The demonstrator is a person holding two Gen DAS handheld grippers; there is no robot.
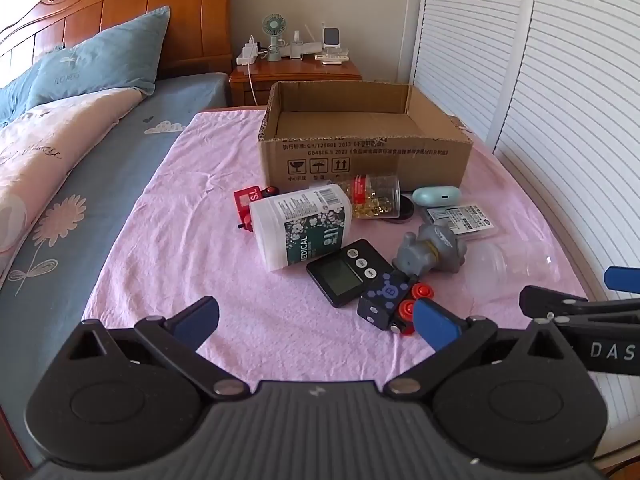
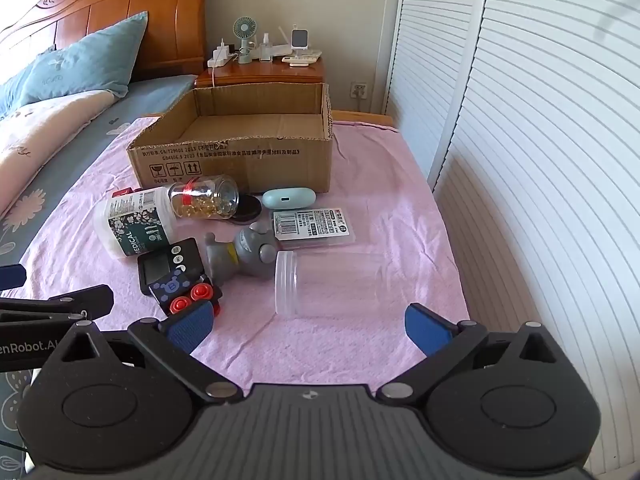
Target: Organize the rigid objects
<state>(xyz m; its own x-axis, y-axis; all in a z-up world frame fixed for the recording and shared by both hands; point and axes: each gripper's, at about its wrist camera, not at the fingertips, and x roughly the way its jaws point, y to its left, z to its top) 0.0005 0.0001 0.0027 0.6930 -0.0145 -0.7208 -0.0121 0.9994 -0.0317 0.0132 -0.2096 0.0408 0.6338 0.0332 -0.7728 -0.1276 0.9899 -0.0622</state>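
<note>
Clutter lies in a loose heap on the pink cloth (image 1: 168,240), ahead of both claws, with an open cardboard box (image 1: 360,152) standing behind it, farthest from them. The left claw (image 1: 316,322) hangs over bare cloth with its blue pads spread wide and nothing between them. Just beyond its right pad sits a dark toy block with red wheels (image 1: 390,302), touching a black digital timer (image 1: 348,270) that lies flat ahead of the claw. Farther on, a white medical bottle (image 1: 300,226) lies on its side; a red toy (image 1: 250,204) peeks out behind it. A clear jar of yellow capsules (image 1: 374,196) lies toppled against the foot of the box. A grey figurine (image 1: 430,252) lies to the right of the timer, and past it are a pale blue earbud case (image 1: 436,196) and a flat labelled packet (image 1: 460,218).

The right claw (image 2: 310,326) also stands wide apart, gripping nothing. Straight ahead of it, between the lines of its two pads but clear of them, a clear plastic jar (image 2: 320,284) lies on its side, its mouth turned toward the figurine. The toy block sits just beyond the right claw's left pad. The left claw's arm shows at the far left edge of this view.
</note>
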